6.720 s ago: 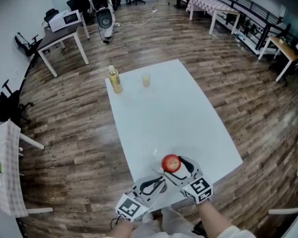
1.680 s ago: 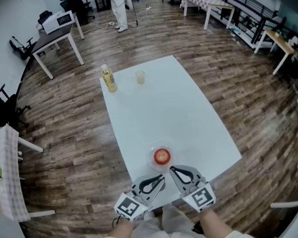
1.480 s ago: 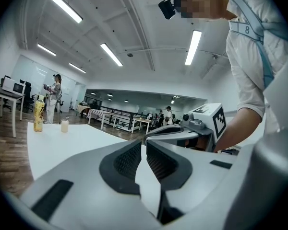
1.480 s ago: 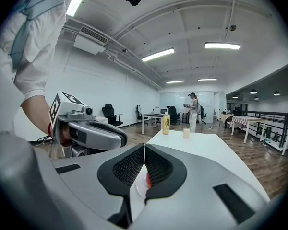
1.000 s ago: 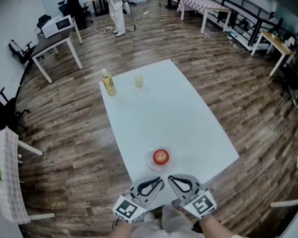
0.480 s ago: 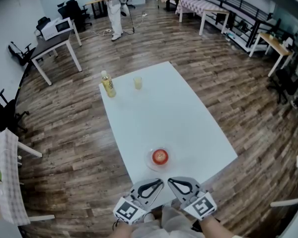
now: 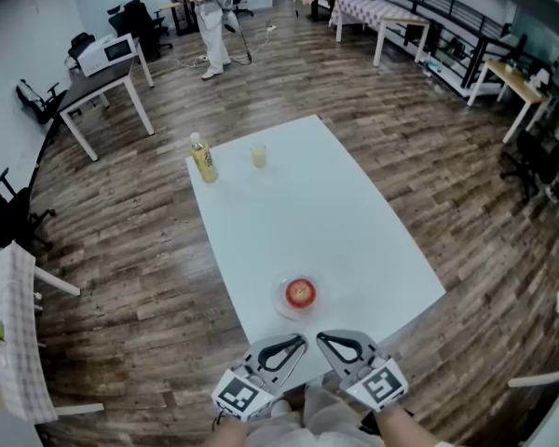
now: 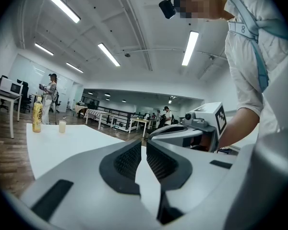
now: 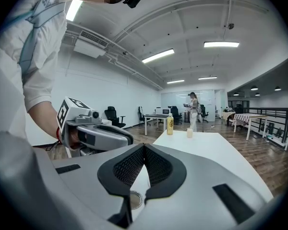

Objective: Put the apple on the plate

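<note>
A red apple (image 7: 301, 292) sits on a clear plate (image 7: 284, 306) near the front of the white table (image 7: 317, 212) in the head view. My two grippers hover side by side at the table's front edge, just short of the plate and apart from it. The left gripper (image 7: 301, 341) is shut with nothing between its jaws, and its tips (image 8: 144, 143) meet in the left gripper view. The right gripper (image 7: 322, 338) is shut and empty too, its pads closed in the right gripper view (image 9: 144, 146). Neither gripper view shows the apple.
A yellow bottle (image 7: 203, 158) and a small cup (image 7: 259, 155) stand at the table's far end. Wooden floor surrounds the table. Desks, chairs and a standing person (image 7: 208, 21) are far back. Each gripper shows in the other's view: right (image 8: 182, 132), left (image 9: 97, 134).
Both grippers have stayed put at the front edge, shut. The apple rests unmoved on the plate. The person at the back of the room has shifted a little.
</note>
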`<action>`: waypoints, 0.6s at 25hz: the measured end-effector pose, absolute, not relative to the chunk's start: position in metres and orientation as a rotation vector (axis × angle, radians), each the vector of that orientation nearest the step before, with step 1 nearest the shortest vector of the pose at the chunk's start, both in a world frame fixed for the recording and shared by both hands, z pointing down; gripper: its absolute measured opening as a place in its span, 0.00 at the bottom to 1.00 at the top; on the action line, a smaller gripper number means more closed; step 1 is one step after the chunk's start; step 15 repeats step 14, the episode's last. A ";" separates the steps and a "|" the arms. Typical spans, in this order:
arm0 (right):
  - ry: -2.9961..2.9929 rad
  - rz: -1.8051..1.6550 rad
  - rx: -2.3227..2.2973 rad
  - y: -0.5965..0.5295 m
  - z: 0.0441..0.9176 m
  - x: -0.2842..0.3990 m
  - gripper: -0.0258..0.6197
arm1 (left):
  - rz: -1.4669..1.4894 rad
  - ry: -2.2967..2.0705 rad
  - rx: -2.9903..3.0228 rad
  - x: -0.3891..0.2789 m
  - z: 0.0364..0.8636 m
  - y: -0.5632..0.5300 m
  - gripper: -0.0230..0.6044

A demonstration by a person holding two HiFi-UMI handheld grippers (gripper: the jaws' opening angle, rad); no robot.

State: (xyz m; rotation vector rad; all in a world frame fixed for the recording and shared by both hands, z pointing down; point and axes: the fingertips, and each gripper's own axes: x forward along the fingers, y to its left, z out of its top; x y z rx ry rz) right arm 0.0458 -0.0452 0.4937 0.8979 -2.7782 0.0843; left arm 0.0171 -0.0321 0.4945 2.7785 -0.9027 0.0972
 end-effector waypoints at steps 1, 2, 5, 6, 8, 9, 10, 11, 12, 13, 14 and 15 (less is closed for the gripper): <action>-2.779 0.088 0.899 -0.045 0.494 0.046 0.09 | 0.098 -0.903 2.778 0.017 0.495 -0.032 0.09; -2.782 0.092 0.901 -0.046 0.494 0.046 0.09 | 0.097 -0.903 2.776 0.017 0.495 -0.032 0.09; -2.787 0.097 0.905 -0.045 0.493 0.048 0.09 | 0.096 -0.901 2.776 0.018 0.494 -0.031 0.09; -2.787 0.095 0.904 -0.045 0.492 0.049 0.09 | 0.098 -0.901 2.781 0.019 0.494 -0.031 0.09; -2.783 0.093 0.899 -0.046 0.492 0.050 0.09 | 0.097 -0.900 2.785 0.019 0.493 -0.033 0.09; -2.782 0.095 0.899 -0.047 0.492 0.050 0.09 | 0.096 -0.902 2.782 0.019 0.493 -0.033 0.09; -2.785 0.099 0.902 -0.048 0.491 0.050 0.09 | 0.093 -0.904 2.779 0.019 0.493 -0.034 0.09; -2.788 0.102 0.906 -0.049 0.491 0.051 0.09 | 0.092 -0.905 2.777 0.020 0.492 -0.035 0.09; -2.791 0.105 0.908 -0.050 0.490 0.051 0.09 | 0.091 -0.907 2.777 0.020 0.492 -0.036 0.09; -2.794 0.107 0.910 -0.051 0.490 0.050 0.09 | 0.092 -0.908 2.779 0.020 0.492 -0.038 0.09; -2.796 0.110 0.911 -0.052 0.490 0.050 0.09 | 0.092 -0.908 2.782 0.019 0.492 -0.039 0.09; -2.796 0.110 0.911 -0.052 0.490 0.050 0.09 | 0.092 -0.908 2.782 0.019 0.492 -0.039 0.09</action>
